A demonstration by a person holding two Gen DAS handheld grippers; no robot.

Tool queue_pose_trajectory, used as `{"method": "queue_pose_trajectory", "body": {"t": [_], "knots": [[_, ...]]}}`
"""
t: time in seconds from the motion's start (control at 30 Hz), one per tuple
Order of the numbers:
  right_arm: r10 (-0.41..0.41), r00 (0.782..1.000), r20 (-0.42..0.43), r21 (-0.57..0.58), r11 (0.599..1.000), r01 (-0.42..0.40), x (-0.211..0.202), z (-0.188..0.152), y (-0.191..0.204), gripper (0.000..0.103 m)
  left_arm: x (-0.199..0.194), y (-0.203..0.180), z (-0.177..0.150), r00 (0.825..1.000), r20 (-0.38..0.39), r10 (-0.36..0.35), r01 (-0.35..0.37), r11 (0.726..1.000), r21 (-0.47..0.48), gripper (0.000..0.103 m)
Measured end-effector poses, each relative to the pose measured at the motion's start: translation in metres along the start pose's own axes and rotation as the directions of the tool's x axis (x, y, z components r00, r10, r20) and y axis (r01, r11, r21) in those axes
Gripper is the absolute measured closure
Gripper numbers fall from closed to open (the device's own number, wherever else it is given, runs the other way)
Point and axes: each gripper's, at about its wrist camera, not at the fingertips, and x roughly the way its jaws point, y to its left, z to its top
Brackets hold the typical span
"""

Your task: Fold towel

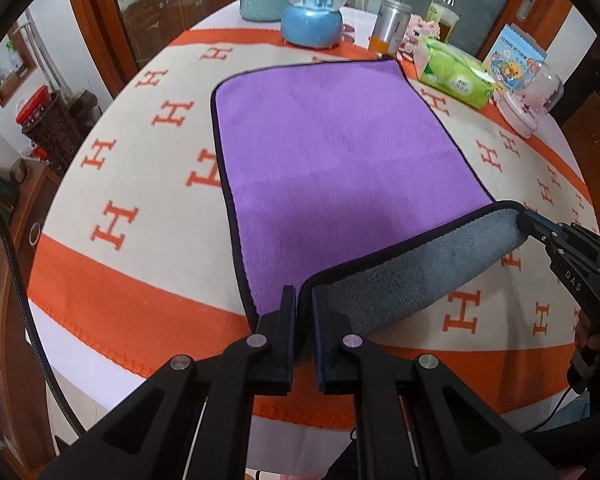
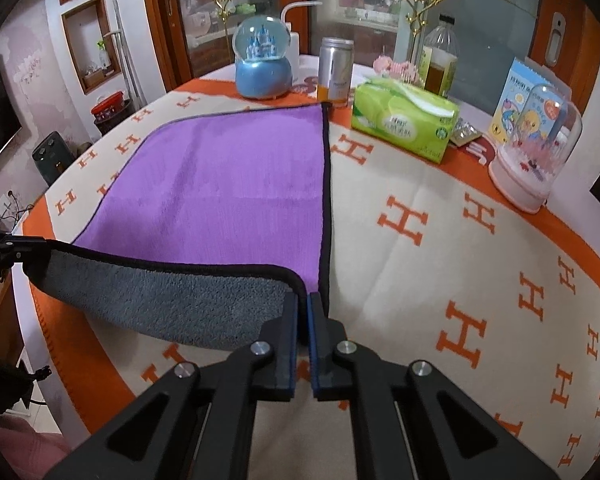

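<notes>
Purple plush towel with grey underside and black trim (image 1: 332,152): flat on the orange-and-cream H-patterned tablecloth (image 1: 140,184), near edge lifted. Left gripper (image 1: 303,304) and right gripper (image 2: 303,308) each pinch a near corner; the pinched corners are hidden between the pads.

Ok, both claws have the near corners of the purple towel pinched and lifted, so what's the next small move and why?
Probably carry both corners forward together toward the far edge. The left claw and right claw are each shut on a near corner of the towel, and the near edge is already raised with its grey underside showing, while the far half lies flat on the tablecloth. Moving evenly should keep the fold square.
</notes>
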Motion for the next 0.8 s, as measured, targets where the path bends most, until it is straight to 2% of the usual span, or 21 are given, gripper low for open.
{"method": "queue_pose_trajectory", "body": {"t": [0.17,0.37,0.5,0.8], "knots": [[-0.003,0.999,0.050,-0.001,1.000,0.004,-0.008,0.015,0.003,0.099,-0.012,0.007,0.012,0.999,0.043,-0.015,0.015,1.000,-0.019,0.097],[-0.011,0.993,0.121,-0.005,1.000,0.012,-0.012,0.044,0.008,0.099,-0.027,0.018,0.033,0.995,0.098,0.000,0.001,1.000,-0.010,0.097],[-0.027,0.987,0.156,-0.002,1.000,0.027,-0.009,0.062,0.011,0.099,-0.035,0.025,0.053,0.990,0.144,0.006,-0.007,1.000,0.007,0.097],[-0.054,0.980,0.191,0.029,0.998,0.050,0.012,0.099,0.015,0.099,-0.035,0.045,0.110,0.981,0.194,0.016,-0.021,0.999,0.024,0.097]]}}
